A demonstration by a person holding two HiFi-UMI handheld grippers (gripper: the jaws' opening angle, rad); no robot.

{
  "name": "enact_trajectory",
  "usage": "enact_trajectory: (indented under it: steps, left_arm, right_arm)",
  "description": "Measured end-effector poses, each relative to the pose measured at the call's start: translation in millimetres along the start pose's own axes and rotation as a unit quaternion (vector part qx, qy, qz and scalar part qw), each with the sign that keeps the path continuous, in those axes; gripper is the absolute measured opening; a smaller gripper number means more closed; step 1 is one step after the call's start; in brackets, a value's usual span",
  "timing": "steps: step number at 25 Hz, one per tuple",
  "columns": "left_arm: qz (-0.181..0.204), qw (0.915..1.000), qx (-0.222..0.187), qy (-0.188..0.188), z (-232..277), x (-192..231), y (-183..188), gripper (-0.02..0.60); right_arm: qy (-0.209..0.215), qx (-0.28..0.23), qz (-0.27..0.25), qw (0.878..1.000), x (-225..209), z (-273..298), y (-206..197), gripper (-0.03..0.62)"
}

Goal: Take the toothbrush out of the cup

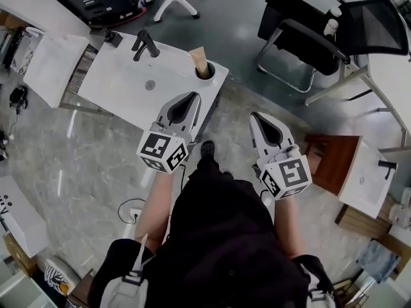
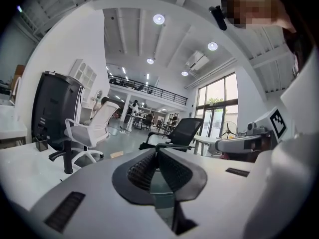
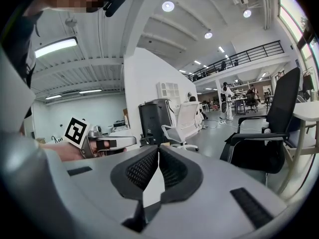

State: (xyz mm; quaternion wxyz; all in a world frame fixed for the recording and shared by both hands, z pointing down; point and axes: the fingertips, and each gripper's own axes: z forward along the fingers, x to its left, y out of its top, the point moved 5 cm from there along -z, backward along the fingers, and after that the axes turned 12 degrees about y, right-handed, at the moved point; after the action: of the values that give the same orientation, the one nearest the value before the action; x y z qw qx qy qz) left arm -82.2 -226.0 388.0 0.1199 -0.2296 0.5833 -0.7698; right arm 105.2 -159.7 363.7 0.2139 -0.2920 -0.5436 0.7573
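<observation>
Plainly, in the head view nothing of the task is done yet: the tan cup stands at the near right corner of the white bench, beyond the black tap, and whatever sits in it has not been lifted (the toothbrush is too small to pick out here). The left hand-held gripper points toward that corner, near the cup but apart from it. The right hand-held gripper hangs over the floor, well apart from the bench.

In the left gripper view the two ribbed pads are pressed together with nothing between them.

In the right gripper view the jaws likewise meet at their tips and carry nothing. What is left, I judge, is everything: reach the cup, open, take hold of the toothbrush and draw it out
</observation>
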Motion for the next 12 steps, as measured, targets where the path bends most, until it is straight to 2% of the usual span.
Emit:
enact_trajectory:
  steps: [8, 9, 10, 12]
  left_arm:
    - [0.0, 0.9995, 0.025, -0.017, 54.8, 46.6, -5.8, 0.022]
    - [-0.001, 0.9994, 0.03, -0.017, 60.6, 52.3, -8.0, 0.031]
    - [-0.002, 0.9992, 0.035, -0.017, 66.4, 58.1, -10.4, 0.075]
    - [-0.005, 0.9989, 0.045, -0.015, 77.6, 69.4, -15.5, 0.084]
  right_arm:
    - [-0.021, 0.017, 0.011, 1.0, -19.0, 48.3, 5.7, 0.032]
    - [-0.024, 0.02, 0.012, 0.999, -20.7, 52.7, 5.8, 0.032]
    - [-0.026, 0.022, 0.014, 0.999, -22.1, 56.9, 5.9, 0.032]
    - [-0.03, 0.028, 0.016, 0.999, -24.8, 64.7, 5.6, 0.032]
